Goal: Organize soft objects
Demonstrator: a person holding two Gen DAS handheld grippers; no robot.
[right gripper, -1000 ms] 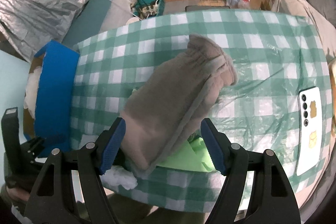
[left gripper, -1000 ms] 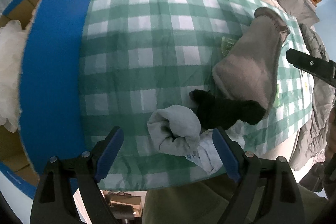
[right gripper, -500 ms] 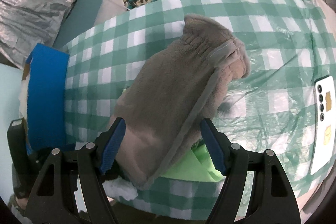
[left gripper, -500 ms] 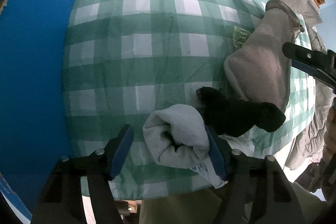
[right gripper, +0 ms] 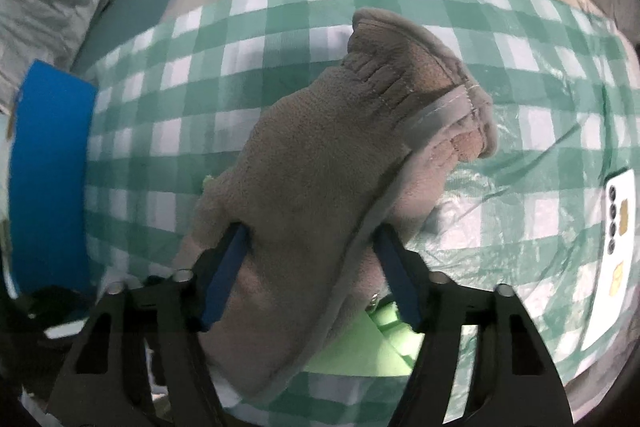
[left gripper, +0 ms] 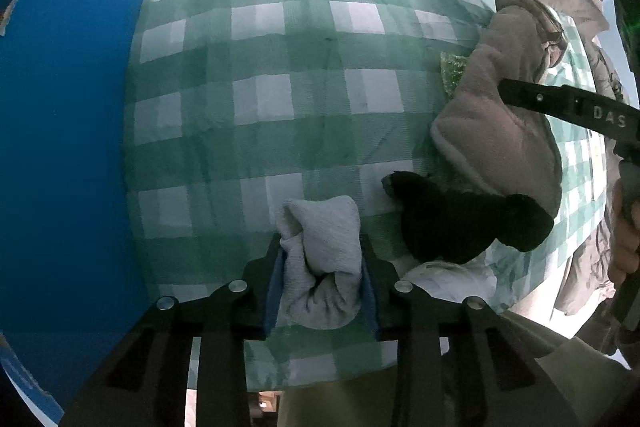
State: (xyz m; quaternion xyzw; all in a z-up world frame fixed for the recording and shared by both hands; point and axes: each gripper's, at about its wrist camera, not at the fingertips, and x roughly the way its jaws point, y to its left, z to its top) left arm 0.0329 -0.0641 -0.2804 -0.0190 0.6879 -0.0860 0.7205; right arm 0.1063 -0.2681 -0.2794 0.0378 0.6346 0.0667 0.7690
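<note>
One checked cloth (left gripper: 280, 107) fills mid-frame, bare across its centre, a blue box (left gripper: 60, 147) along the left edge. One grey mitt (right gripper: 320, 187), fuzzy, centre frame, pinched by the right gripper (right gripper: 312, 279). One black sock (left gripper: 460, 223) lower right. One white sock (left gripper: 320, 247), balled, squeezed in the left gripper (left gripper: 320, 287).

The left gripper (left gripper: 320, 279) is clamped, its blue pads pressed against both sides of a bundle. The right gripper (right gripper: 312, 275) is likewise squeezed in, pads sunk into fabric.
</note>
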